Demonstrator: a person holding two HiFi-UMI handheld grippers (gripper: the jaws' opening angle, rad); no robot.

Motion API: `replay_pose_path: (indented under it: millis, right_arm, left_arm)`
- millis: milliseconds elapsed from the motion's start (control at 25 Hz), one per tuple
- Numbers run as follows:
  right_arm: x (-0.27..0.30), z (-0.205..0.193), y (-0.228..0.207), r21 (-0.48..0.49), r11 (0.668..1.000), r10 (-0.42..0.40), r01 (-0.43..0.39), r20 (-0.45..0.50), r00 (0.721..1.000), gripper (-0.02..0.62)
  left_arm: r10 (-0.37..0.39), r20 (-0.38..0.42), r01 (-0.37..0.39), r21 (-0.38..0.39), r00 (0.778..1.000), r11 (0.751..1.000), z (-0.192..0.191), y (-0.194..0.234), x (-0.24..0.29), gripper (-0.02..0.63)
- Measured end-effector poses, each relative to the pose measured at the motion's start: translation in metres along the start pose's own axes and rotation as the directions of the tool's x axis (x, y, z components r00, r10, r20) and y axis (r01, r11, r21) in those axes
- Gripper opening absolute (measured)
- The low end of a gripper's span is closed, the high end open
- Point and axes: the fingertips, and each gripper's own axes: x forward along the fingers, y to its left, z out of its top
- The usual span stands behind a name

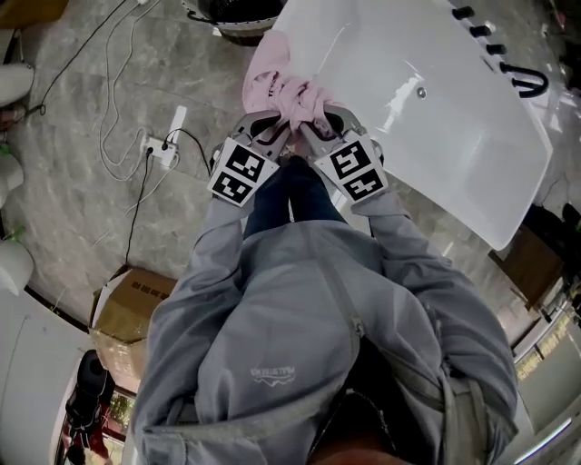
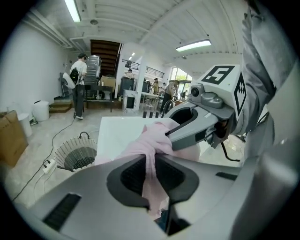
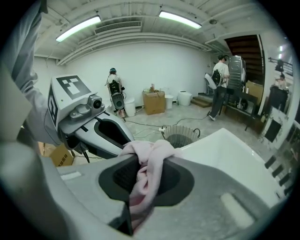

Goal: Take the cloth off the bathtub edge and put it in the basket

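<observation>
A pale pink cloth (image 1: 277,86) hangs bunched between both grippers, lifted above the white bathtub's (image 1: 427,109) near edge. My left gripper (image 1: 270,127) is shut on the cloth (image 2: 149,157), a fold running down between its jaws. My right gripper (image 1: 311,124) is shut on the same cloth (image 3: 147,173), right beside the left one. The wire basket (image 2: 75,154) stands on the floor to the left of the tub; in the right gripper view the basket (image 3: 180,135) lies just beyond the cloth, and in the head view its rim (image 1: 238,20) shows at the top edge.
A power strip (image 1: 163,150) with cables lies on the marble floor left of the grippers. A cardboard box (image 1: 127,313) stands at lower left. People (image 2: 78,84) stand at a bench far back in the room. Black slots (image 1: 481,32) mark the tub's far rim.
</observation>
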Motion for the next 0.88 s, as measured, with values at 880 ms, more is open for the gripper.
replay_pose_path:
  millis: [880]
  right_arm:
    - [-0.127, 0.161, 0.026, -0.239, 0.971, 0.098, -0.02, 0.318, 0.943, 0.072]
  left_arm:
    - [0.161, 0.364, -0.171, -0.005, 0.917, 0.985, 0.16, -0.028, -0.134, 0.044]
